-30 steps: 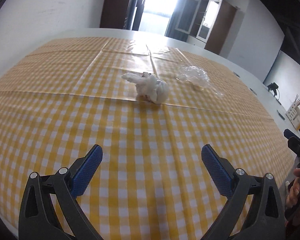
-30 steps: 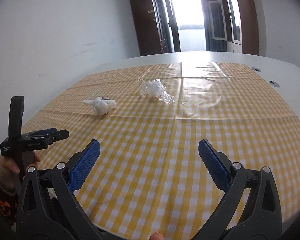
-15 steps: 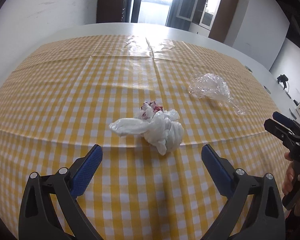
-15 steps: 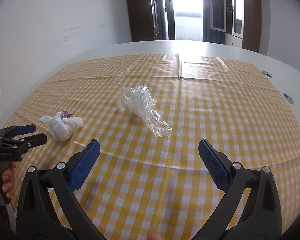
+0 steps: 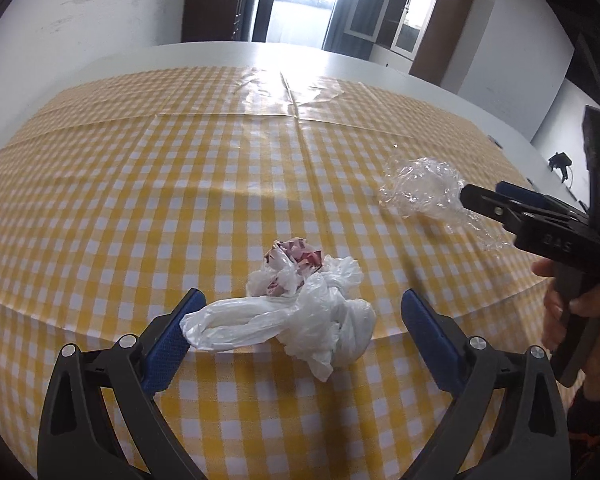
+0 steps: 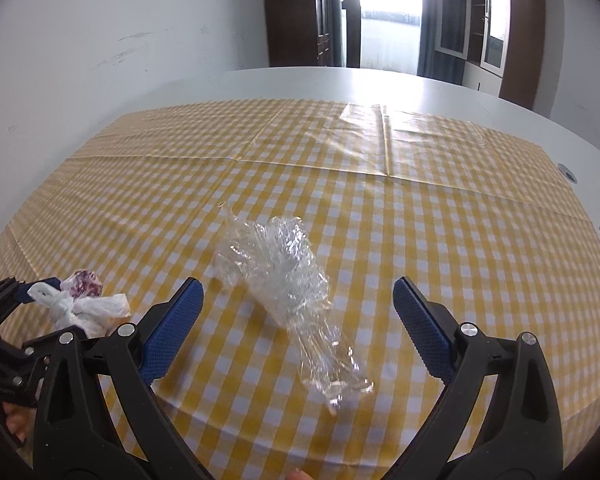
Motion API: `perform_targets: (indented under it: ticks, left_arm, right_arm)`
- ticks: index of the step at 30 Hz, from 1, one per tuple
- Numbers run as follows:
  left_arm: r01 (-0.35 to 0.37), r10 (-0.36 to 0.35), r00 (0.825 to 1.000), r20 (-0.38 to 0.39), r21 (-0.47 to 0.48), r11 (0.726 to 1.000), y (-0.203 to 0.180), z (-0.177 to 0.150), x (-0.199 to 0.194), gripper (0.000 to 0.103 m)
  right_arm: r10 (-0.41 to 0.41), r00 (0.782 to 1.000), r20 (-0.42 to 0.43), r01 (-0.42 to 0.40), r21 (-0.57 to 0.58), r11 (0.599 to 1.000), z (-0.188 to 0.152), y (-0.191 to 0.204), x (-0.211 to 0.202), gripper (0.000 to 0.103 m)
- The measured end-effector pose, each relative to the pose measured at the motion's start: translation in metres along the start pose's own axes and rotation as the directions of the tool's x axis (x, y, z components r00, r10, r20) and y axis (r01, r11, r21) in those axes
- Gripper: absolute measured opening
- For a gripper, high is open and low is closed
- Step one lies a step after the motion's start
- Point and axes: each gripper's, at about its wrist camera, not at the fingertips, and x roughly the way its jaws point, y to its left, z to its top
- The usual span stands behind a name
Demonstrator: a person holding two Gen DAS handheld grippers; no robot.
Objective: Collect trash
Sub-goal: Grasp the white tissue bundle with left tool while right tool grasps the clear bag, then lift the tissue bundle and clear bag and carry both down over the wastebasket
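Note:
A crumpled white plastic bag with a red-and-white scrap on top lies on the yellow checked tablecloth. My left gripper is open with the bag lying between its blue pads. A crumpled clear plastic wrap lies to the right of the bag. My right gripper is open with the wrap between its pads. The wrap also shows in the left wrist view, and the white bag shows in the right wrist view.
The cloth covers a large white table that reaches far back. Two round ports sit in the table at the right. Dark cabinets and a bright doorway stand behind. A white wall is at the left.
Both grippers have moved forward over the table. The white bag now lies between the left pads and the clear wrap between the right pads. Both stayed open.

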Motion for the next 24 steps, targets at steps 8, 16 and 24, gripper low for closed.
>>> perform_targets:
  ticks: [8,16,24]
  left_arm:
    - [0.012,-0.013,1.000,-0.022,-0.070,0.997,0.010,0.000,0.008,0.081]
    - [0.030,-0.031,0.999,-0.014,-0.041,0.999,0.006,-0.004,0.010,0.057]
    - [0.111,-0.107,0.992,0.072,-0.060,0.992,0.011,-0.007,-0.009,0.055]
  right_arm:
    - [0.076,0.995,-0.067,-0.071,0.073,0.995,0.001,-0.017,0.029,0.067]
    - [0.109,0.990,-0.090,-0.106,0.045,0.993,-0.005,-0.011,0.031,0.040]
    - [0.046,0.997,-0.059,-0.046,0.014,0.999,-0.015,0.000,0.008,0.031]
